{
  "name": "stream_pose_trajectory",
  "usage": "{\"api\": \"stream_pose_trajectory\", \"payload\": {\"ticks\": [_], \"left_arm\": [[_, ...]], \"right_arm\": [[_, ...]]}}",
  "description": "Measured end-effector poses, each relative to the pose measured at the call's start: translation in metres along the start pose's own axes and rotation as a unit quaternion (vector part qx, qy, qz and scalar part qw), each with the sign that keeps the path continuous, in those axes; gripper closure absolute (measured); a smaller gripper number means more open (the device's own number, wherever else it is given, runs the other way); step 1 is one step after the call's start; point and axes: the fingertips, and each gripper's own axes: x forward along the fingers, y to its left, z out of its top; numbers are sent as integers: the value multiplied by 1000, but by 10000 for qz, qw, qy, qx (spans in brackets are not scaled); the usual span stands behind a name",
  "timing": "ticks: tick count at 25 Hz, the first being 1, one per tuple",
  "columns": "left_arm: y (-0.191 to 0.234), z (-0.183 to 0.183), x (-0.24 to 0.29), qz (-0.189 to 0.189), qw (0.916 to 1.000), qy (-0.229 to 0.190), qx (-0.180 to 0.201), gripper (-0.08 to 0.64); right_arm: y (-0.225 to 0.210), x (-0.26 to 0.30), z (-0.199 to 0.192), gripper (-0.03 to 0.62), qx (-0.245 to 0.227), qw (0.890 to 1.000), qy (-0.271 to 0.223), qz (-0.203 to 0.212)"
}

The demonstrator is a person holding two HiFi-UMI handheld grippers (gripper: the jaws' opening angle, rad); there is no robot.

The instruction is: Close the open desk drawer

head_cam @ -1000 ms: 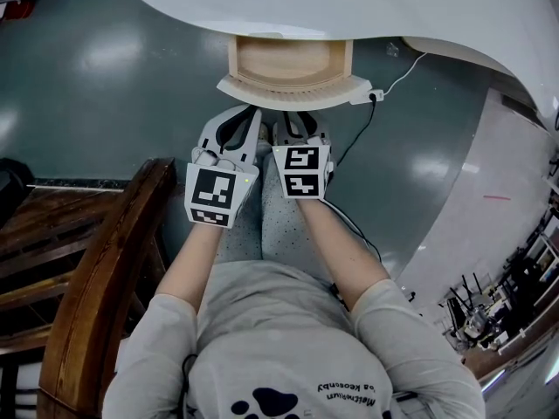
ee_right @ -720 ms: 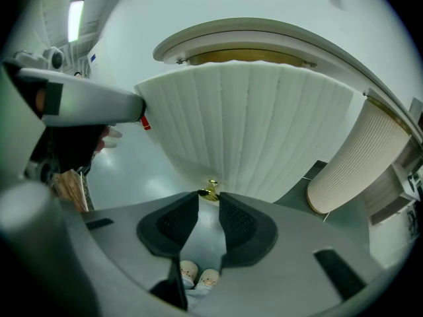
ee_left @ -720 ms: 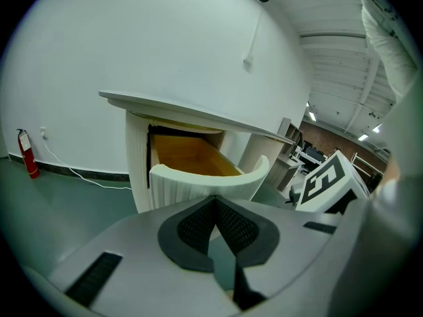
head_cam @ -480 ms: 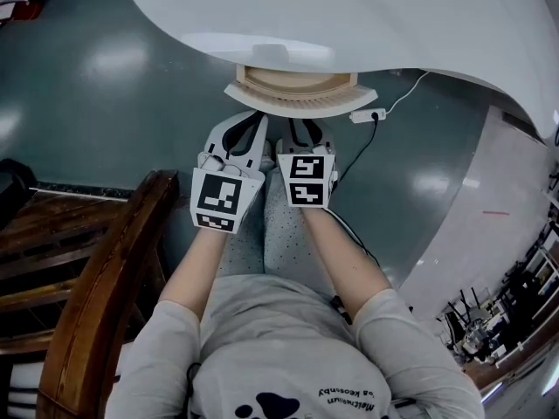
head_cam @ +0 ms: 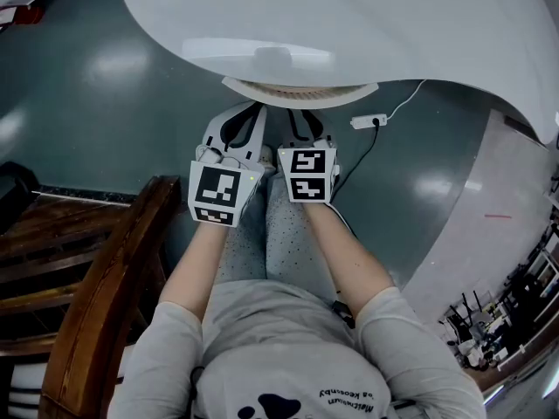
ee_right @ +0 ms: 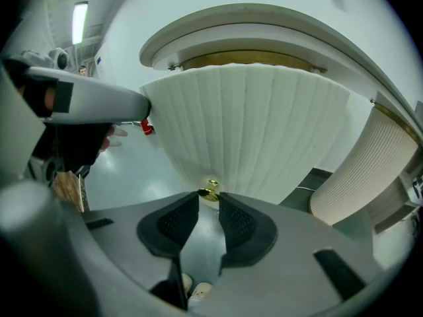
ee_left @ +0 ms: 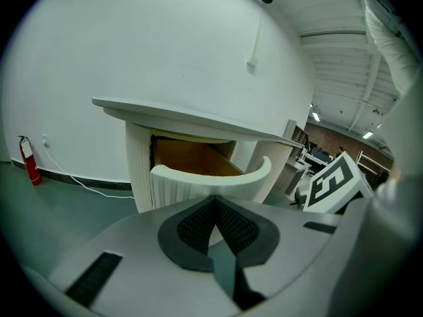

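The white ribbed drawer front (head_cam: 297, 92) shows as a thin curved strip under the white desk top (head_cam: 367, 24). In the left gripper view the drawer (ee_left: 198, 182) still stands a little out, with its wooden inside (ee_left: 188, 156) showing. My left gripper (head_cam: 251, 112) is shut with nothing in it, its tips (ee_left: 213, 202) close up to the drawer front. My right gripper (head_cam: 302, 115) is open beside it. Its tips (ee_right: 209, 200) sit at the small brass knob (ee_right: 210, 191) low on the drawer front (ee_right: 251, 124), with a gap between the pads.
A dark wooden chair (head_cam: 105, 269) stands at the left beside the person's legs. A white power strip (head_cam: 367, 120) with its cable lies on the green floor to the right. The ribbed desk pedestal (ee_right: 363, 183) rises right of the drawer. A red extinguisher (ee_left: 26, 160) stands by the wall.
The drawer has slid in under the desk top, from well out to almost hidden. Both grippers have moved forward with it, side by side.
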Motion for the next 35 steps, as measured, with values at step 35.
{"api": "stream_pose_trajectory", "payload": {"ticks": [35], "left_arm": [[49, 58, 56, 437, 9975, -547, 101, 551]], "right_arm": [[-35, 44, 78, 489, -185, 9990, -406, -24]]}}
